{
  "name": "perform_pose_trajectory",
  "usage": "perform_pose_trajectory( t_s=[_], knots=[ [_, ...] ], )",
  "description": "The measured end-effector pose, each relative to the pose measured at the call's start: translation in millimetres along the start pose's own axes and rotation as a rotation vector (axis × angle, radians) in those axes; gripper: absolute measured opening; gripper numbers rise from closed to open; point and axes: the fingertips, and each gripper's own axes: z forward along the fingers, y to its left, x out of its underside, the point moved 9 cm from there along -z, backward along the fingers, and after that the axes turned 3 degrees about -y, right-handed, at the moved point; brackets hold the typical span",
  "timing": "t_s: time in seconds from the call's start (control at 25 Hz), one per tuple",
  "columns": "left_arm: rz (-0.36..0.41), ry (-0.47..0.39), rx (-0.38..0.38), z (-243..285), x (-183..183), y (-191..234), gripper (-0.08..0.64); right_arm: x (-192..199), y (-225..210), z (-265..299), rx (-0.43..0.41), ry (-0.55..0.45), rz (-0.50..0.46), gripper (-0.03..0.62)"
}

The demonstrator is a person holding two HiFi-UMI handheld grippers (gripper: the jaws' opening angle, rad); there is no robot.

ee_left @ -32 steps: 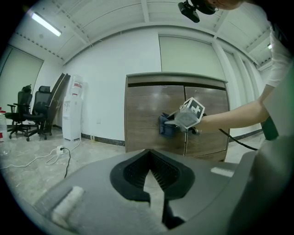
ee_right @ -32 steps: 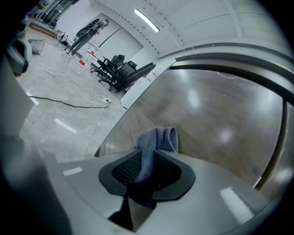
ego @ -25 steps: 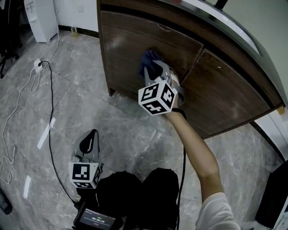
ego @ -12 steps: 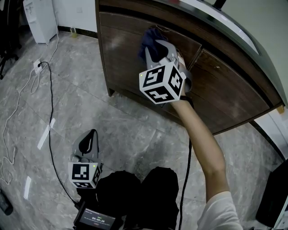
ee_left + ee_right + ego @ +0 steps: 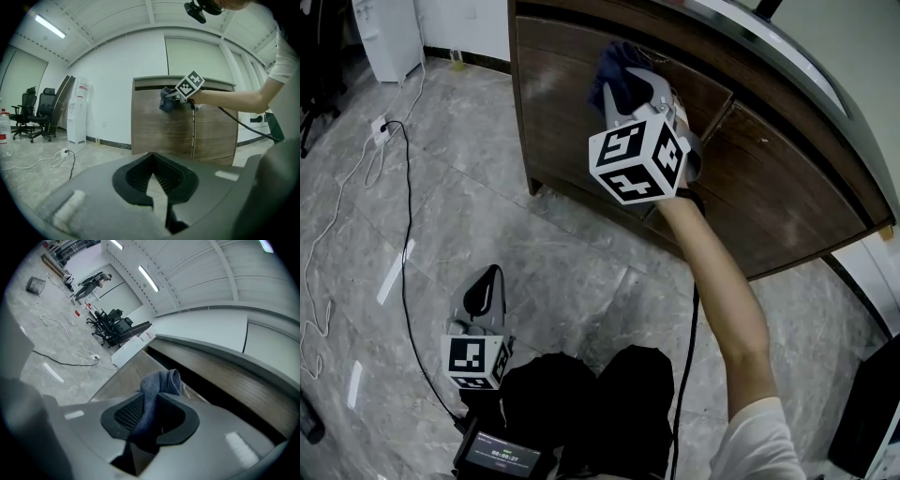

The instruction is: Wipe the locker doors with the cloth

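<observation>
Against the picture of a second ago, the right gripper has been raised on the locker. It was then at the middle of the left door and is now at that door's top edge. The cloth has been carried up with it and is pressed against the wood there. The left gripper has been kept where it was, low over the grey stone floor.

One locker is seen, with two brown doors. The right door is touched by nothing. One bare forearm is stretched out to the right gripper.

Two grippers are counted, each with one marker cube. The right jaws are closed on the one blue cloth. In the right gripper view a fold of it is pinched between the pads and bunched beyond the tips. The left jaws are pressed together at the tips in the left gripper view, with nothing held between them.

One black cable is laid across the floor, and one power strip is seen at its far end.
</observation>
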Motion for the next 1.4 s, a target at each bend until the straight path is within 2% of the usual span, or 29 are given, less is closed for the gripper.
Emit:
perform_pose_trajectory(
  t_s=[0.24,1.16,1.4],
  knots=[
    [0.0,-0.002,-0.004,-2,0,6,0.003,24,36,9,-0.033,0.041,-0.055,0.094],
    [-0.022,0.014,-0.043,-2,10,29,0.003,116,169,46,-0.227,0.188,-0.071,0.094],
    [-0.039,0.034,-0.05,-2,16,34,0.003,139,203,56,-0.276,0.235,-0.111,0.094]
  ],
)
